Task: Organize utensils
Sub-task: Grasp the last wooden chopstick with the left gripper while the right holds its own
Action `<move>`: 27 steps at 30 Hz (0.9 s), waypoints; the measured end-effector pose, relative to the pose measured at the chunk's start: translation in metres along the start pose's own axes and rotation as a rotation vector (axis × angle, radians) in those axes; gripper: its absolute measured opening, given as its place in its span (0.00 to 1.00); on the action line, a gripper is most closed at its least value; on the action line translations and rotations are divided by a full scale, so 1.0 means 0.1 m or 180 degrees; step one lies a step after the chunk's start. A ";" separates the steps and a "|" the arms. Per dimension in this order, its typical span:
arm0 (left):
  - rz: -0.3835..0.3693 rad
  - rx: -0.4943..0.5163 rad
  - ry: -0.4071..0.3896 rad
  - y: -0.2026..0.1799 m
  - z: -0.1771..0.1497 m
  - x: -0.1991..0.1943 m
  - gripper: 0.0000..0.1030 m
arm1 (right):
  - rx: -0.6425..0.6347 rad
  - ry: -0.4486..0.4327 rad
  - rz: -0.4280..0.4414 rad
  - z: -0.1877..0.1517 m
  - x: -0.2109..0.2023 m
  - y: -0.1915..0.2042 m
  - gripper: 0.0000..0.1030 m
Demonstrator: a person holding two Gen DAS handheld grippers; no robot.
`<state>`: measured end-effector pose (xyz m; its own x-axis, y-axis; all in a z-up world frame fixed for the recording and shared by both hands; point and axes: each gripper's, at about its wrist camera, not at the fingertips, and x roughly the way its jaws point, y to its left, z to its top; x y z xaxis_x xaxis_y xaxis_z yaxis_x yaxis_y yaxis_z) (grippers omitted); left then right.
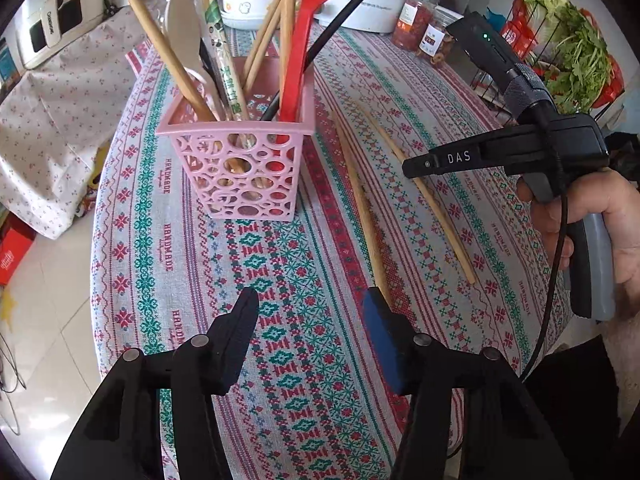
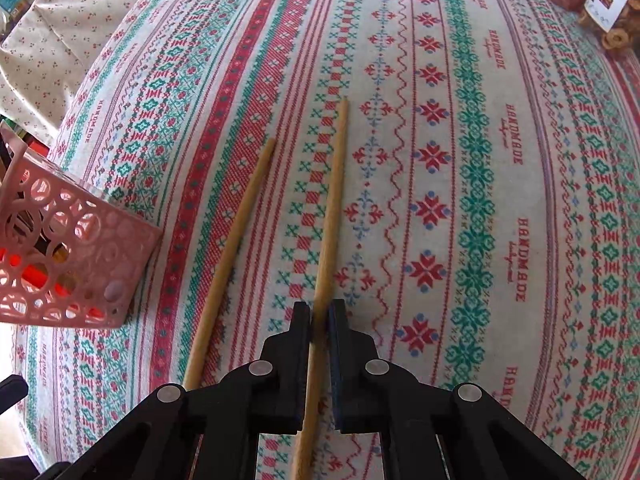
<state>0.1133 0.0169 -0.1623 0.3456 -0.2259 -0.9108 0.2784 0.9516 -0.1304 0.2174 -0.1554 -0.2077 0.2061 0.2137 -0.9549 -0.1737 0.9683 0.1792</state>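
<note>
Utensils mostly fill the pink holder (image 1: 244, 168); right gripper (image 2: 320, 316) jaws clamp one chopstick (image 2: 334, 200), another chopstick (image 2: 236, 248) remains on the surface, left gripper (image 1: 312, 308) jaws gape empty.

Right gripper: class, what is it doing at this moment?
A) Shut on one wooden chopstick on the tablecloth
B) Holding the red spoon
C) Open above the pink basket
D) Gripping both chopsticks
A: in the right wrist view the right gripper has its jaws closed around one light wooden chopstick, while the second wooden chopstick lies free beside it.

Black hand-held gripper (image 1: 312, 320), blue pad
</note>
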 end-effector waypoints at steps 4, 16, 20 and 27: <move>-0.0099 0.0153 0.0007 -0.24 0.05 0.16 0.38 | 0.0081 -0.0039 -0.0017 -0.22 -0.19 -0.29 0.05; 0.0044 0.0225 0.0140 -0.47 0.22 0.63 0.08 | 0.0072 -0.0041 0.0182 -0.83 -0.58 -0.78 0.05; -0.0074 0.0408 0.0538 -0.56 0.04 0.57 0.07 | -0.0073 0.0094 0.0183 -1.08 -0.65 -0.86 0.05; -0.0261 0.0715 0.0909 -0.74 -0.10 0.51 0.09 | -0.0193 0.0429 0.0109 -1.37 -0.59 -0.98 0.06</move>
<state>0.1013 -0.0629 -0.2027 0.0588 -0.2020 -0.9776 0.4955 0.8561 -0.1471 0.0902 -0.2806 -0.2015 0.0686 0.2234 -0.9723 -0.2373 0.9503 0.2016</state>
